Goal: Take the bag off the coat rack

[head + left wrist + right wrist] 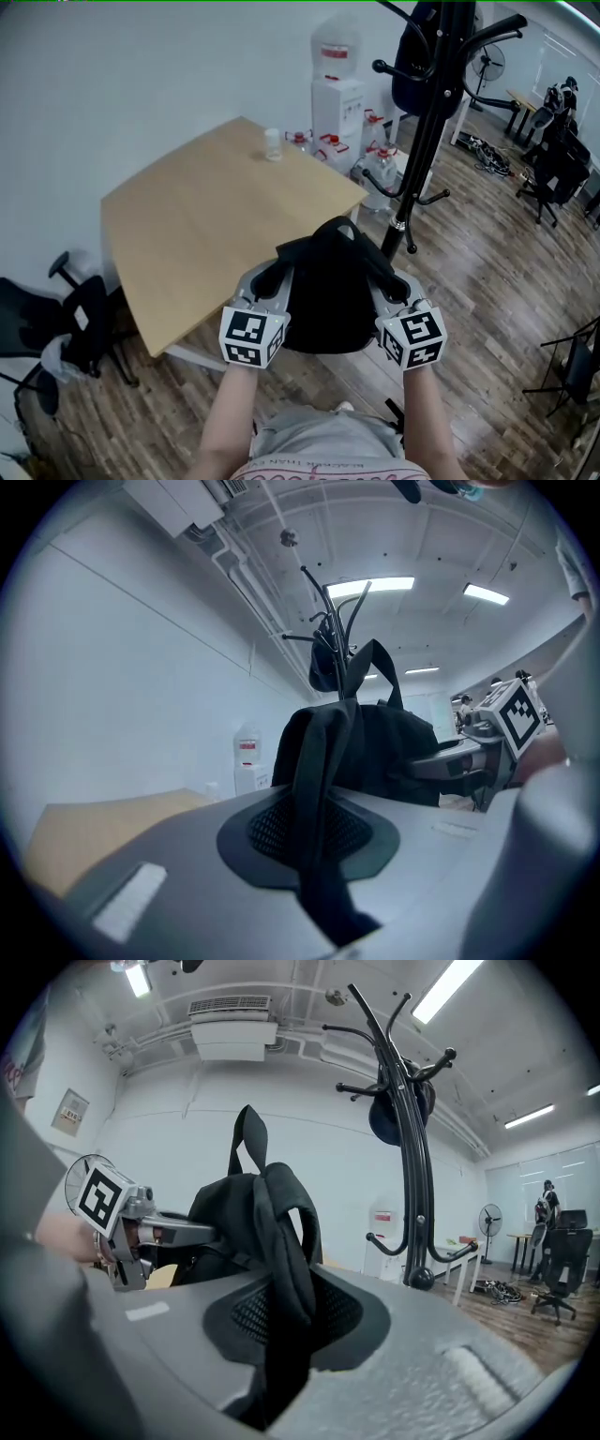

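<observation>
A black bag (328, 292) hangs between my two grippers in front of me, off the black coat rack (433, 122) that stands behind it to the right. My left gripper (273, 272) is shut on one black strap (322, 789), which runs down between its pads. The right gripper (386, 277) is likewise shut on the other strap (284, 1279). From the left gripper view the bag (384, 742) shows with its top loop upright; the right gripper view has the bag (246, 1211) beside the rack (412, 1157).
A dark item (418, 56) still hangs on the rack. A wooden table (206, 216) with a small cup (273, 143) stands left of the bag. A water dispenser (337, 94) is behind it, an office chair (56, 323) at far left, more chairs (555, 159) at right.
</observation>
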